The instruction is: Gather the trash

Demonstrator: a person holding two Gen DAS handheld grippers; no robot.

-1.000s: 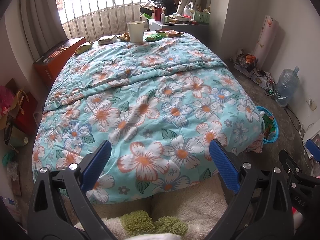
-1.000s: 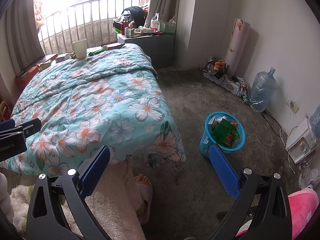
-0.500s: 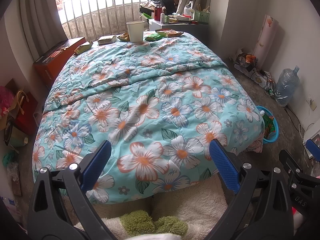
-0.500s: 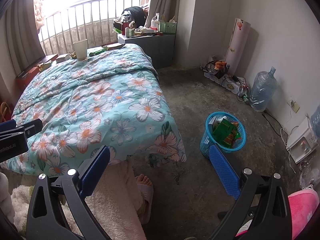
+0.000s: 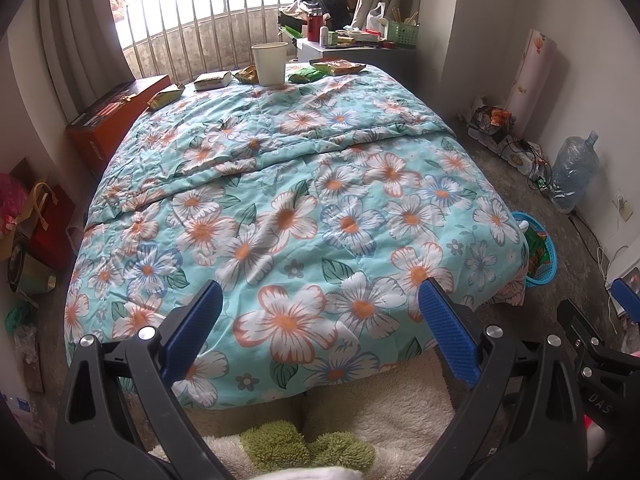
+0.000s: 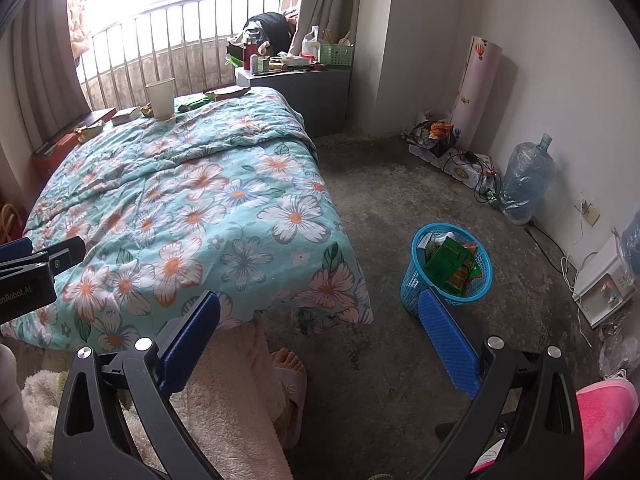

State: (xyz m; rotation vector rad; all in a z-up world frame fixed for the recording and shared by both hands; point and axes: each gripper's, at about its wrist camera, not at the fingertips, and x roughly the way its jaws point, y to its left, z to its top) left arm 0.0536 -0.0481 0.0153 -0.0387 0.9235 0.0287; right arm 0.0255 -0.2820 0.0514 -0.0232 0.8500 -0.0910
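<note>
My left gripper (image 5: 320, 316) and right gripper (image 6: 320, 320) both hung spread wide, grasping nothing. From the left view the bed (image 5: 304, 208) hid most of the blue basket (image 5: 544, 256); the right view showed it whole, holding wrappers (image 6: 452, 264). Farthest, a paper cup (image 5: 270, 63) stood among snack packets (image 5: 304, 75), labels unreadable.

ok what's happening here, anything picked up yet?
Nothing is held. A person stands at the foot of the bed with the left gripper and right gripper both open and empty. Snack wrappers and a paper cup sit at the bed's far end. The blue basket on the floor already holds some trash.
</note>
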